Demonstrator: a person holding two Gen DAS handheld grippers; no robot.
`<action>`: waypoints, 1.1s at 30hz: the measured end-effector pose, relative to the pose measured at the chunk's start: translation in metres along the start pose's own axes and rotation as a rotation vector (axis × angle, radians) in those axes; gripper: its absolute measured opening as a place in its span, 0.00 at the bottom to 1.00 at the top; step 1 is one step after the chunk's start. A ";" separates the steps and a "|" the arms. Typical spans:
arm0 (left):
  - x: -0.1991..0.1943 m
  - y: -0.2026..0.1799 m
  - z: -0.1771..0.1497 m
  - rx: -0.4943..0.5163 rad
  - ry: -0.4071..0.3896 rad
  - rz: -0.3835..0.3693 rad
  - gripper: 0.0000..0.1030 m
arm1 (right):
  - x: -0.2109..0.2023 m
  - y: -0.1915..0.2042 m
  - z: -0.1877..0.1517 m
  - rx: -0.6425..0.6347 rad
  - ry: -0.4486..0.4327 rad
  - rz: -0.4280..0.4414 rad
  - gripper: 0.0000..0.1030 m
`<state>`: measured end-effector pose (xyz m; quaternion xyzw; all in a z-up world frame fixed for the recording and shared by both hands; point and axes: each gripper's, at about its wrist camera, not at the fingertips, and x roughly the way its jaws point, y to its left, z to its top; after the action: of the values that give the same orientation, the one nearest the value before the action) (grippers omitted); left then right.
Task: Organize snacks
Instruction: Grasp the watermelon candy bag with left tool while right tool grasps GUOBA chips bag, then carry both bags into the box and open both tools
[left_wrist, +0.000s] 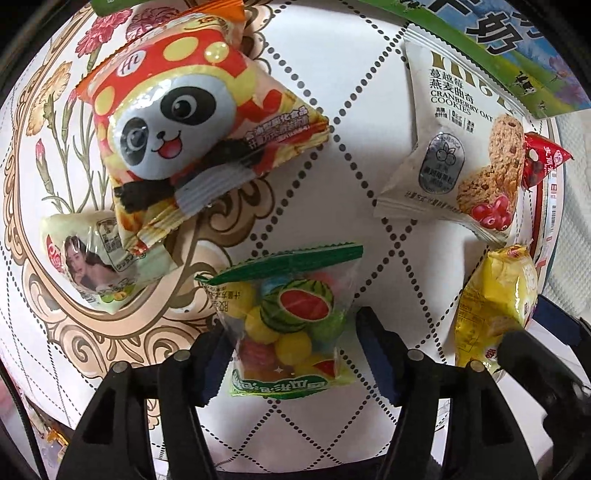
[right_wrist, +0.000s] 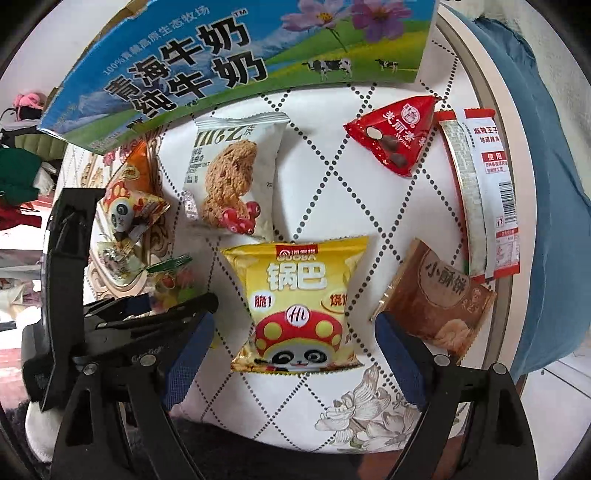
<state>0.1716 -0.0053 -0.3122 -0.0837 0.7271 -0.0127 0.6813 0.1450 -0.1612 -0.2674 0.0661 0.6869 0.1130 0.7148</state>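
Note:
Snack packets lie on a round white patterned table (left_wrist: 354, 92). My left gripper (left_wrist: 295, 354) is open, its fingers on either side of a clear bag of fruit candies (left_wrist: 291, 317). My right gripper (right_wrist: 295, 339) is open, its fingers on either side of a yellow panda rice-crust packet (right_wrist: 299, 302). The left gripper also shows in the right wrist view (right_wrist: 162, 306), at the left. A milk carton box (right_wrist: 236, 59) stands at the back of the table.
An orange panda packet (left_wrist: 184, 125) and a pale green packet (left_wrist: 92, 266) lie left. A cranberry oat cookie packet (right_wrist: 236, 173), a red triangular packet (right_wrist: 395, 133), a brown pastry packet (right_wrist: 439, 299) and a long red-white packet (right_wrist: 484, 192) lie around. The table edge (right_wrist: 517, 206) is at right.

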 end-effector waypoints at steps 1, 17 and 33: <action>-0.001 0.001 -0.002 -0.007 -0.006 -0.012 0.61 | 0.005 -0.001 0.002 0.012 0.000 -0.002 0.88; -0.026 -0.001 -0.033 0.027 -0.063 -0.019 0.43 | 0.009 0.007 0.001 -0.016 -0.042 0.037 0.46; -0.204 -0.055 0.049 0.084 -0.342 -0.200 0.43 | -0.147 -0.014 0.050 -0.005 -0.310 0.190 0.46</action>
<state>0.2379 -0.0261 -0.1068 -0.1277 0.5877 -0.0963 0.7931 0.1910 -0.2084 -0.1266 0.1456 0.5587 0.1705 0.7985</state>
